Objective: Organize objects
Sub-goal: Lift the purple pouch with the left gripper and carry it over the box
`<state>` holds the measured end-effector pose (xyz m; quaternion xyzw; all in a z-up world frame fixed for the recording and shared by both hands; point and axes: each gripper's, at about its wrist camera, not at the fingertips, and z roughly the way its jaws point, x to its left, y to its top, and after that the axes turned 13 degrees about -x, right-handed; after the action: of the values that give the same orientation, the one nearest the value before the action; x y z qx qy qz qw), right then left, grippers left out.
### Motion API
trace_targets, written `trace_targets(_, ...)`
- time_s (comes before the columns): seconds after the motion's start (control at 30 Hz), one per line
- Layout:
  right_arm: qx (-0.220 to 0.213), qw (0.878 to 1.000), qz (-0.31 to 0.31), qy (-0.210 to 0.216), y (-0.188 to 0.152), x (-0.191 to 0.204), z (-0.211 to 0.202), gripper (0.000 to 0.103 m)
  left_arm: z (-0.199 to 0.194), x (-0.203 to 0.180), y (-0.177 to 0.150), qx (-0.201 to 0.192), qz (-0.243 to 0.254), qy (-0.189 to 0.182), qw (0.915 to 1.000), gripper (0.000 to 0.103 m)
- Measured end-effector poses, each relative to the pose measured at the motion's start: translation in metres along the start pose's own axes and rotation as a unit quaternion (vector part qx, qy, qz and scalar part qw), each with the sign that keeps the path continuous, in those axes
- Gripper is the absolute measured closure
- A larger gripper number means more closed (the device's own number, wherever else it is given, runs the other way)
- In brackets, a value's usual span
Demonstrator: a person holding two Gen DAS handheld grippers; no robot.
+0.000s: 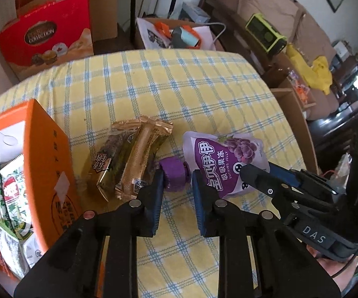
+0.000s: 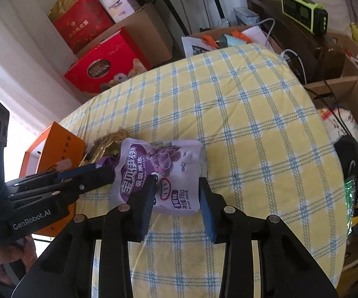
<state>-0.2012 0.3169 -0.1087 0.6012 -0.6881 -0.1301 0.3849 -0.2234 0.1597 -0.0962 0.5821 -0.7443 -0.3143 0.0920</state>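
A: Status of the step in hand?

B: Both claws work on the purple jelly pouch (image 1: 228, 159), which lies on the yellow checked tabletop (image 1: 179, 87) near its left edge. The left claw (image 1: 176, 181) has closed to a narrow gap around the pouch's purple cap (image 1: 174, 176), a pad on each side. The right claw (image 2: 176, 196) straddles the bottom end of the pouch; whether its pads press the foil or stand just clear, I cannot tell.

A: Procedure for a clean pick-up?

B: Seat the left pads squarely on the ribbed cap, which is rigid. The pouch body is soft and will likely sag, so support it from the far end and raise both ends together, level.

A: Destination and obstructions?

B: Probably the open orange box (image 1: 47, 164) at the left edge, which already holds green-and-white packets (image 1: 10, 198). A gold-wrapped snack (image 1: 129, 161) lies between cap and box, just beside the cap. Lift clear before moving across, or the pouch may drag it
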Motion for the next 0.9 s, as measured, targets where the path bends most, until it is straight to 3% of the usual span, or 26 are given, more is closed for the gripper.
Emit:
trace_targets(0.43,-0.04,0.999,-0.027,0.016,0.015,0.034,-0.044,0.067,-0.067,0.003,0.006,-0.057,-0.004,-0.02,0.9981,0.082)
trace_targets(0.9,-0.04,0.994,-0.08,0.069,0.016,0.125,-0.046,0.067,-0.139,0.077,-0.001,-0.1,-0.044,0.008,0.994,0.082)
